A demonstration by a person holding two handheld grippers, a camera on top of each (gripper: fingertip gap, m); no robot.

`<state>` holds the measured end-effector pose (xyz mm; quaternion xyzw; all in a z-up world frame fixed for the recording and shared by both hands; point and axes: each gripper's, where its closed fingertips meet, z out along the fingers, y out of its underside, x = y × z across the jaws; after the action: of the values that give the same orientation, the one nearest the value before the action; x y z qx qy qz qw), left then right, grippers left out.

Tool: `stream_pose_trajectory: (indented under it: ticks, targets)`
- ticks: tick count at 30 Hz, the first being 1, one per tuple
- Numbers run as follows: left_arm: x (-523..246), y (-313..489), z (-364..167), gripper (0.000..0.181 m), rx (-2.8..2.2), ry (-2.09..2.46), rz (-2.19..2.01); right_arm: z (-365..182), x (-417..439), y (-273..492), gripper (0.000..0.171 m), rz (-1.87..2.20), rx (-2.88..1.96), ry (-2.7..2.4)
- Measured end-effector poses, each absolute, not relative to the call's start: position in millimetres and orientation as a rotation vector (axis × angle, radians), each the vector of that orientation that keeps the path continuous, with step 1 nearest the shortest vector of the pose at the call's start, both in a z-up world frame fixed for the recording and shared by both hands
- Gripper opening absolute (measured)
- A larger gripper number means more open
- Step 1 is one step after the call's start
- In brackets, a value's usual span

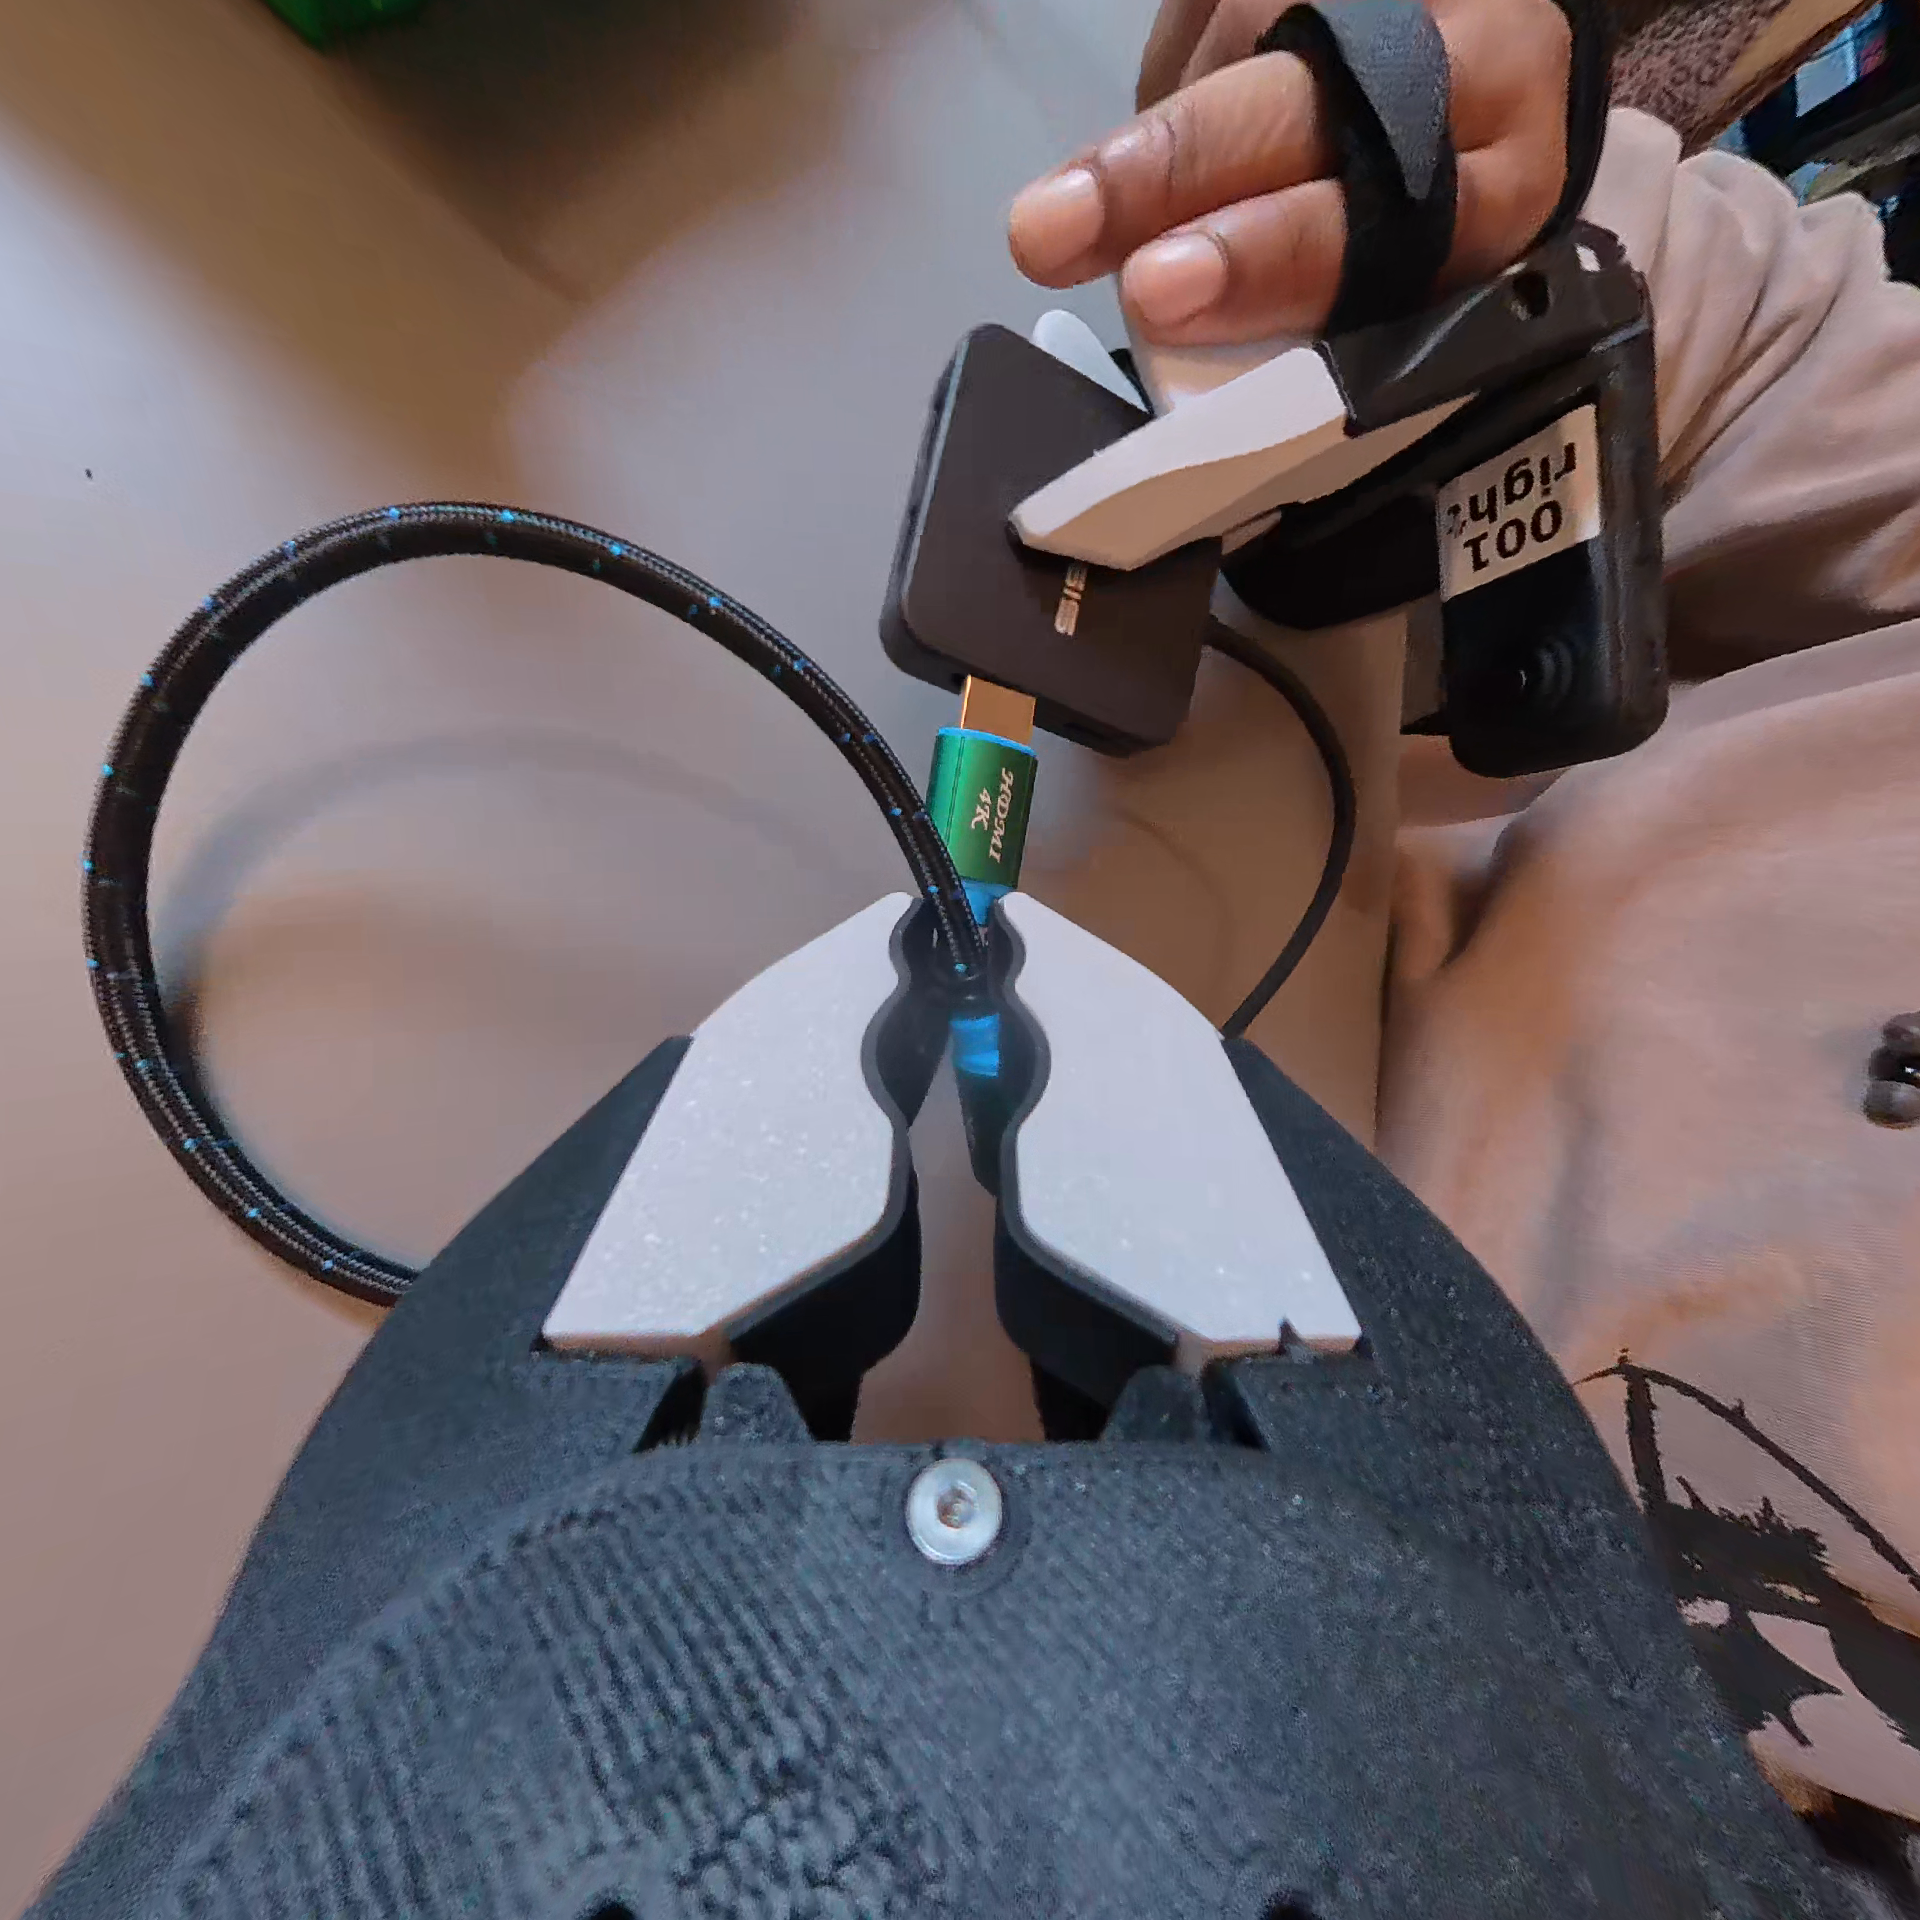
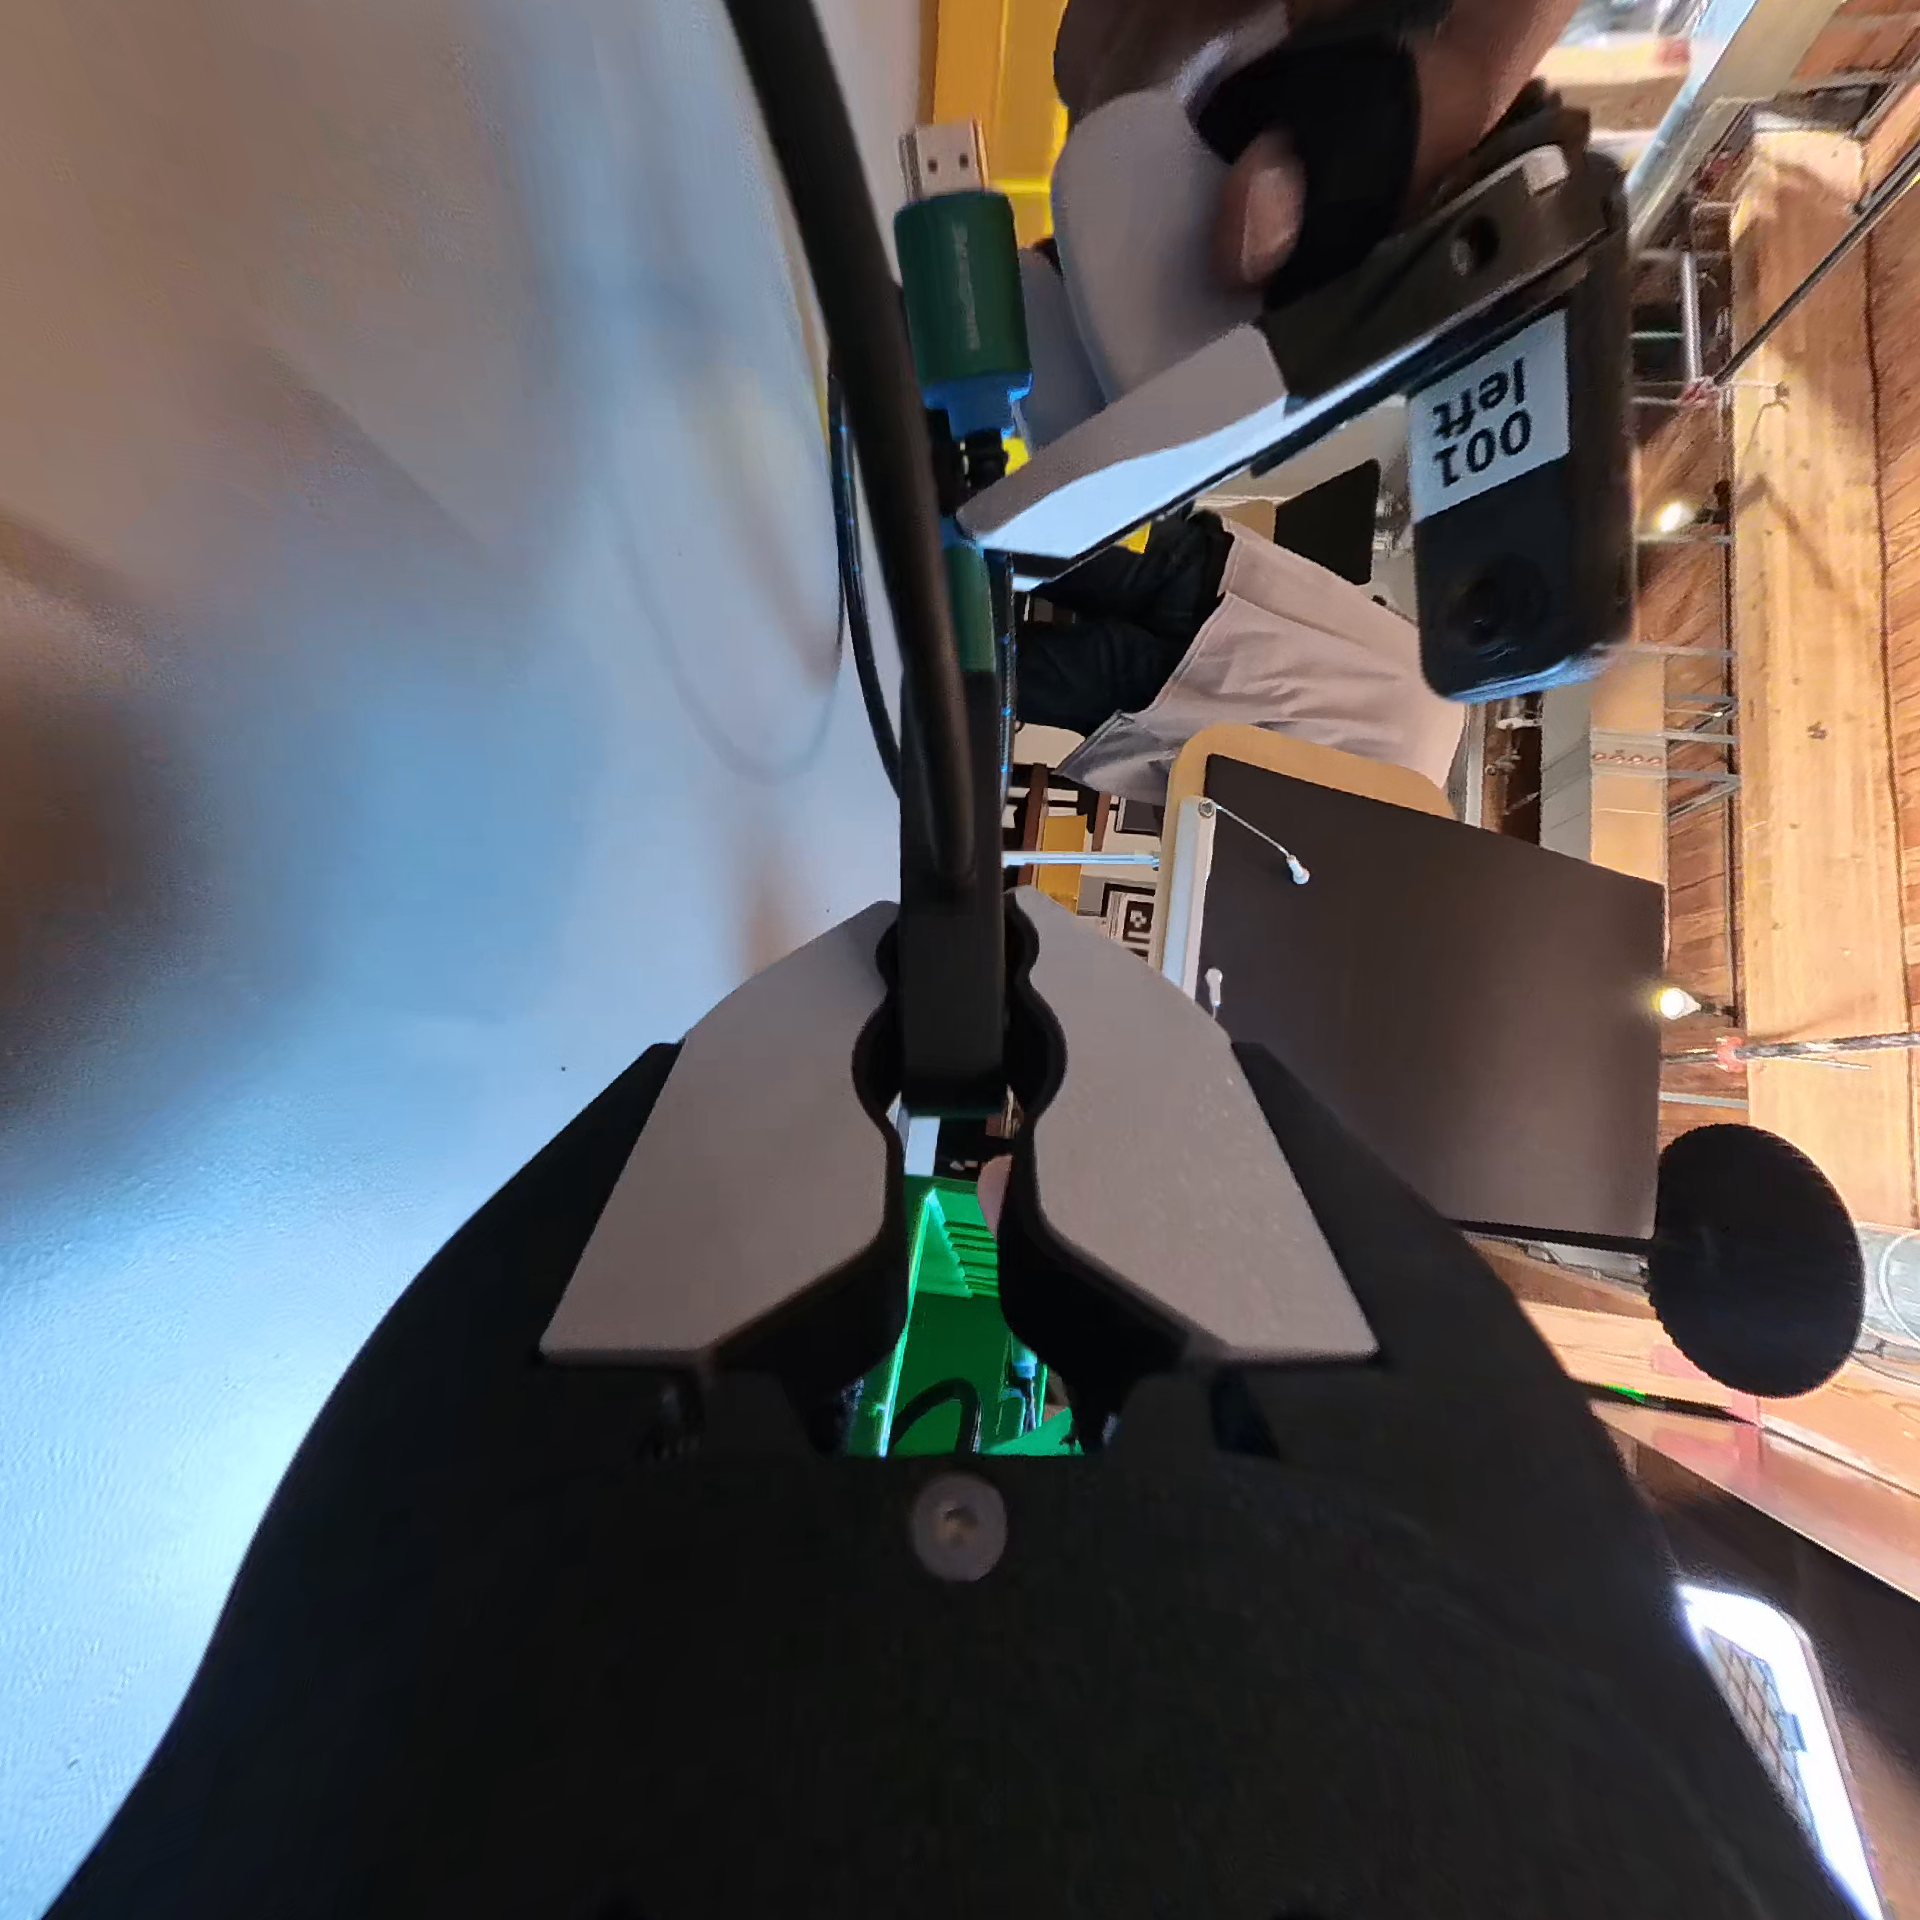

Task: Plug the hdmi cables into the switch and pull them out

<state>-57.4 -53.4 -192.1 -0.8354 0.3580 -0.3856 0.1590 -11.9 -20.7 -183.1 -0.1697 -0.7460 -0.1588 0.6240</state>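
Note:
In the left wrist view my left gripper [image 1: 956, 920] is shut on the blue collar of a green HDMI plug [image 1: 982, 821]. The plug's braided black cable [image 1: 135, 935] loops off to the left. Its metal tip [image 1: 997, 704] shows almost fully bare at a port on the black switch's [image 1: 997, 520] lower edge. My right gripper [image 1: 1049, 436] is shut on the switch and holds it in the air. In the right wrist view the right gripper [image 2: 951, 920] clamps the switch [image 2: 951, 997] edge-on. The left gripper [image 2: 1023, 416] holds the plug [image 2: 961, 291] beyond it.
A thin black lead [image 1: 1325, 831] hangs from the switch. A person's hand [image 1: 1247, 177] and beige sweatshirt [image 1: 1683, 1039] fill the right side. A second green plug [image 2: 971, 623] shows farther off. The pale table [image 1: 364, 520] lies below. A dark board [image 2: 1434, 997] stands behind. Across from one pair of fingers to the other is roughly 6 cm.

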Motion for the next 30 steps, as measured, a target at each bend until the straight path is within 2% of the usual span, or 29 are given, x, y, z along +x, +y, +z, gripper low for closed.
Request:
stream_pose_trajectory:
  ticks: [7,17,23,27,30]
  targets:
    - [-58,-57,-200,0.010,-2.457,1.101,-1.034,-189,-14,-28,0.014,-0.348,-0.357,-1.736]
    - [-45,-95,-179,0.010,-2.330,1.224,-1.258,-173,-8,-63,0.014,-0.158,-0.293,-1.712]
    - [-42,-109,-190,0.009,-2.387,1.268,-1.218,-185,-12,-80,0.013,-0.119,-0.255,-1.774]
    - [-47,-98,-191,0.011,-2.367,1.285,-1.098,-184,-14,-69,0.014,-0.179,-0.285,-1.756]
    - [-49,-73,-173,0.018,-2.230,1.176,-1.032,-170,-10,-55,0.014,-0.152,-0.383,-1.703]
